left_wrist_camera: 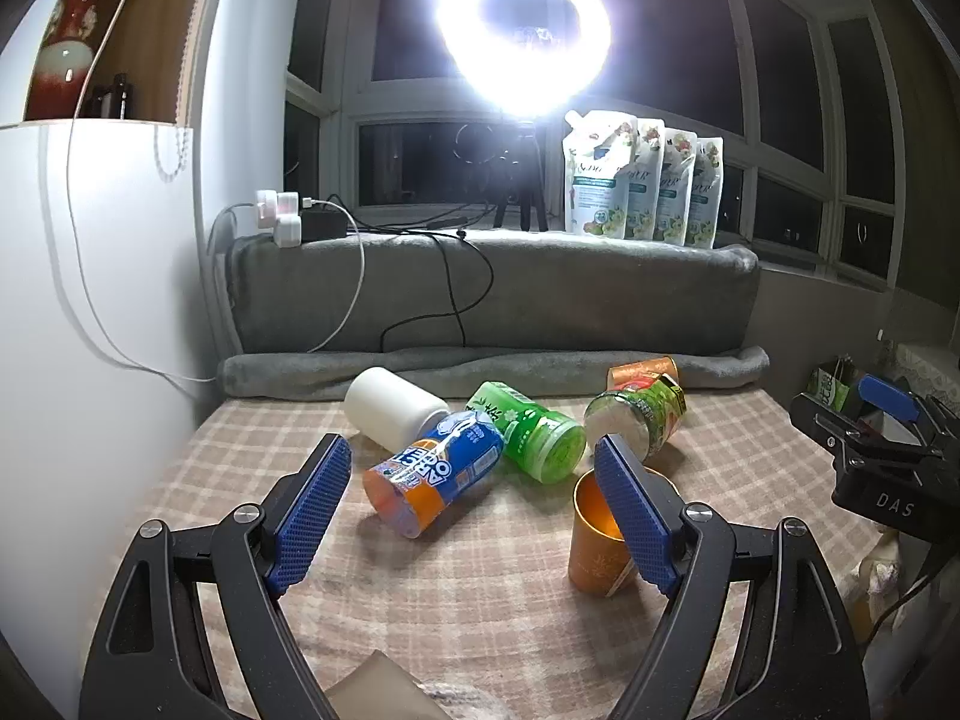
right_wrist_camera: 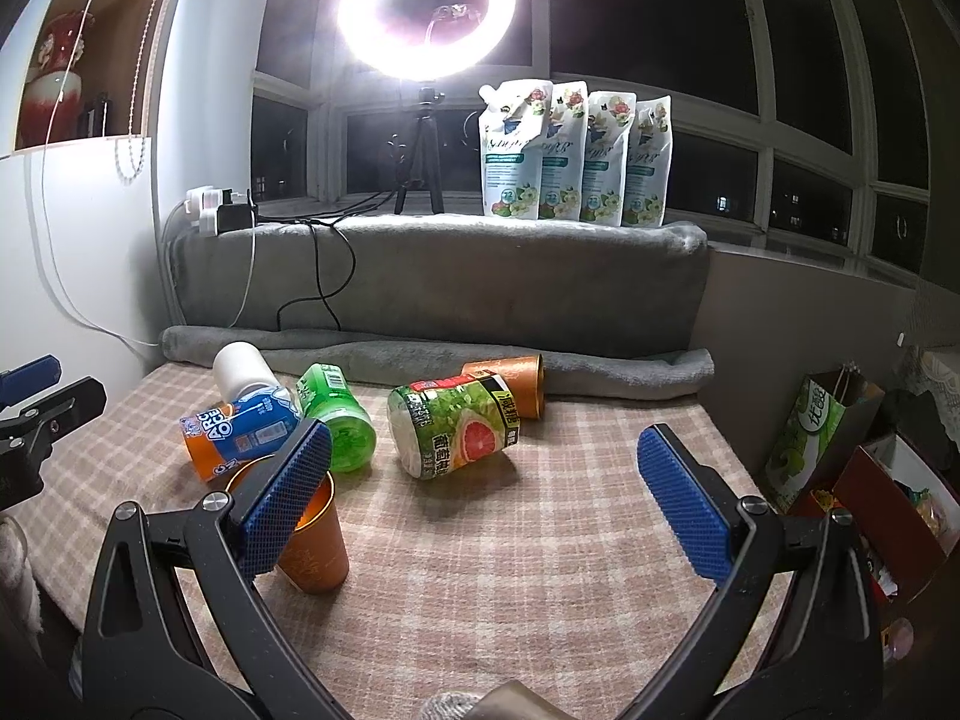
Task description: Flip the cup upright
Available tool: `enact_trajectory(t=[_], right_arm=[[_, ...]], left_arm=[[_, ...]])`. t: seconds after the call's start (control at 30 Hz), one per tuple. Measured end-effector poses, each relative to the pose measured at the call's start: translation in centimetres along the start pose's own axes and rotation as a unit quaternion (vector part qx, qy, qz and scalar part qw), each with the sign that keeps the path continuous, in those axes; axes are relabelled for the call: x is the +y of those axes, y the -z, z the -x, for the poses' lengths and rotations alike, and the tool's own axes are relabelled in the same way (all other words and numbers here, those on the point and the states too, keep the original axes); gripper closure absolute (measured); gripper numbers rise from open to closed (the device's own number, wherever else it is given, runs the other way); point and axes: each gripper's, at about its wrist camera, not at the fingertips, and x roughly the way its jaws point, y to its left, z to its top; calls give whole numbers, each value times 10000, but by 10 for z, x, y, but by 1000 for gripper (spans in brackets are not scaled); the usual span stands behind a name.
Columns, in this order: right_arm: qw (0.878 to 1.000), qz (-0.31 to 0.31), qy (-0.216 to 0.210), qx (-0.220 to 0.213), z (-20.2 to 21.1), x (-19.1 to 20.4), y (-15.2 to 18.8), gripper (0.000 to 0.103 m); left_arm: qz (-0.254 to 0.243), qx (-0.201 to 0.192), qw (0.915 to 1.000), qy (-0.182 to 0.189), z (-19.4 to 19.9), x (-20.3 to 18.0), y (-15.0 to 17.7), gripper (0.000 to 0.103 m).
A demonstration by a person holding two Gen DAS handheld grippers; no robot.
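Blue textured pads lined both claws. The left claw (left_wrist_camera: 471, 510) stood wide, holding nothing; its right-hand pad (left_wrist_camera: 636, 519) overlapped the near orange cup in that view. The right claw (right_wrist_camera: 483, 501) was likewise spread wide and empty, its left-hand pad (right_wrist_camera: 282, 498) passing in front of the same cup's rim.

Orange metallic cup (right_wrist_camera: 315, 546) stood upright on the checked cloth (right_wrist_camera: 510, 570) covering the counter, mouth up, lit inside. Whether either pad touched it could not be told.

Just behind it lay the cluster, all on their sides:
- Oreo cup (left_wrist_camera: 435, 474), blue and orange, base toward the left camera.
- Green cup (left_wrist_camera: 531, 432) just beside the Oreo cup, apparently touching it.
- White cylinder (left_wrist_camera: 393, 411) behind the Oreo cup, toward the wall.
- Grapefruit-print cup (right_wrist_camera: 453, 426), green label, apart from the green cup.
- Second orange cup (right_wrist_camera: 510, 384) lying on its side behind the grapefruit cup, against the rolled grey blanket (right_wrist_camera: 450, 360).

The right claw showed at the right edge of the left wrist view, the left claw at the left edge of the right wrist view.

Beyond the roll, a grey blanket (left_wrist_camera: 498, 294) draped the ledge. On it: four refill pouches (right_wrist_camera: 576, 156) upright in a row, a ring light (right_wrist_camera: 426, 6) on a small tripod, glaring, and a power strip (left_wrist_camera: 294, 216) with white plugs, cables hanging down. Dark windows behind. A red vase (left_wrist_camera: 66, 42) sat in the shelf at upper left. A green paper bag (right_wrist_camera: 816, 432) stood off the counter's right side.
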Motion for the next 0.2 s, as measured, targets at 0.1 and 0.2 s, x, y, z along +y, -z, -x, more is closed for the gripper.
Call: enact_trajectory(t=[0.1,0.2], right_arm=[[10000,0,-9,7,0,1,0,0],[10000,15,-22,14,-1,2,1,0]], left_arm=[[-7,-20,10000,-23,1,1,-1,19],[13,-16,10000,-31,1,2,-2,19]])
